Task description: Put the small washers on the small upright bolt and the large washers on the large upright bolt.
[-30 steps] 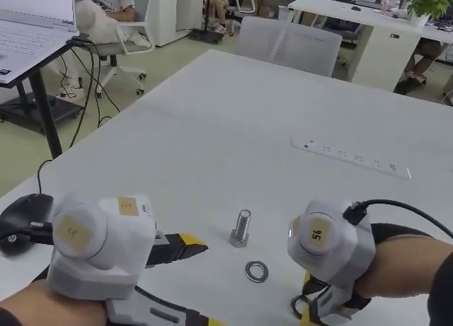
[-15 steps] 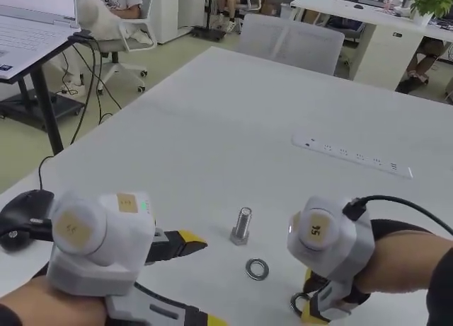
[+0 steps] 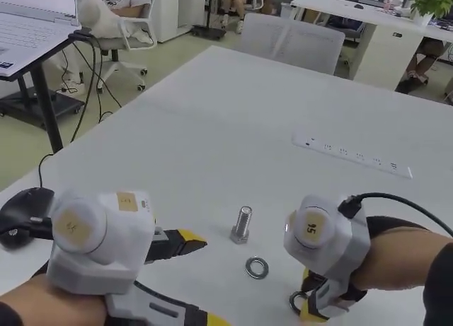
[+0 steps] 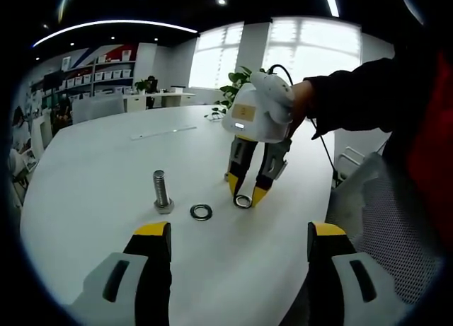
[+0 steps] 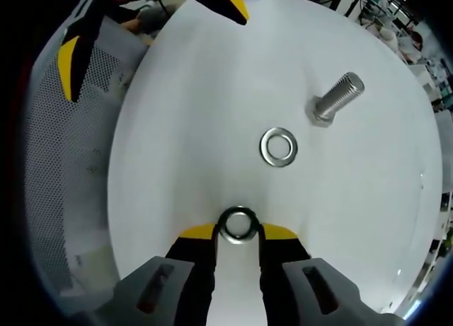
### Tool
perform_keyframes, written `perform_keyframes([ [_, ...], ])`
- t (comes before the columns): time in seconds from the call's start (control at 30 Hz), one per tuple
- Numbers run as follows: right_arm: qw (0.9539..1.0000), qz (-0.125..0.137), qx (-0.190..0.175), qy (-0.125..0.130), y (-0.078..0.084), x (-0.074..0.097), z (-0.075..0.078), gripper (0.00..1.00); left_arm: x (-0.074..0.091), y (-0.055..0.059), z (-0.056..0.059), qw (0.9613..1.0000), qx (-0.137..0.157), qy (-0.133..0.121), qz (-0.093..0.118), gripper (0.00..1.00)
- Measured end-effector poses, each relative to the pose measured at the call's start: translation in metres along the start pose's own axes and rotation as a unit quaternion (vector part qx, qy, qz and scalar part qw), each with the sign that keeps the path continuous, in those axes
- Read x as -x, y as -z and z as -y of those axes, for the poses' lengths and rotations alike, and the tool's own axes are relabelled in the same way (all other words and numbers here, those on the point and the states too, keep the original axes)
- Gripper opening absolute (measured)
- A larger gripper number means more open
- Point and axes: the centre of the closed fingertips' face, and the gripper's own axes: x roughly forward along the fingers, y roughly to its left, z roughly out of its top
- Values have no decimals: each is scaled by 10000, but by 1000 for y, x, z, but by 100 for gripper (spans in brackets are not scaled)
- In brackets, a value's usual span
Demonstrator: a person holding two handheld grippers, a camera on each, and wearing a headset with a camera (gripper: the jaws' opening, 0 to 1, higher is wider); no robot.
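One upright steel bolt [image 3: 241, 224] stands on the white table [image 3: 233, 128]. A loose washer [image 3: 256, 268] lies flat just in front of it. My right gripper [image 3: 303, 306] points down at the table's near edge, shut on a second washer [image 5: 238, 224] pinched between its yellow fingertips. The right gripper view has the loose washer [image 5: 278, 146] and the bolt [image 5: 333, 97] beyond it. My left gripper [image 4: 237, 241] stands open and holds nothing, left of the bolt [image 4: 161, 191], facing the right gripper [image 4: 251, 195].
A white power strip [image 3: 350, 157] lies further back on the table. A black mouse [image 3: 20, 209] sits at the left edge. Chairs, desks and a laptop stand [image 3: 35, 29] surround the table.
My right gripper has crept slightly left toward the bolt with the washer still in it. The left gripper has stayed put.
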Motion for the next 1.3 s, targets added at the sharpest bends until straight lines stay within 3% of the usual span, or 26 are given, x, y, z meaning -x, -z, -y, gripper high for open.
perform_keyframes([
  [0.53, 9999, -100, 9, -58, 2, 18, -2, 24, -1, -1, 0, 10000, -5, 33, 36, 78],
  [1.3, 9996, 8, 145, 251, -16, 58, 1, 24, 4, -1, -1, 9998, -16, -47, 167, 79],
])
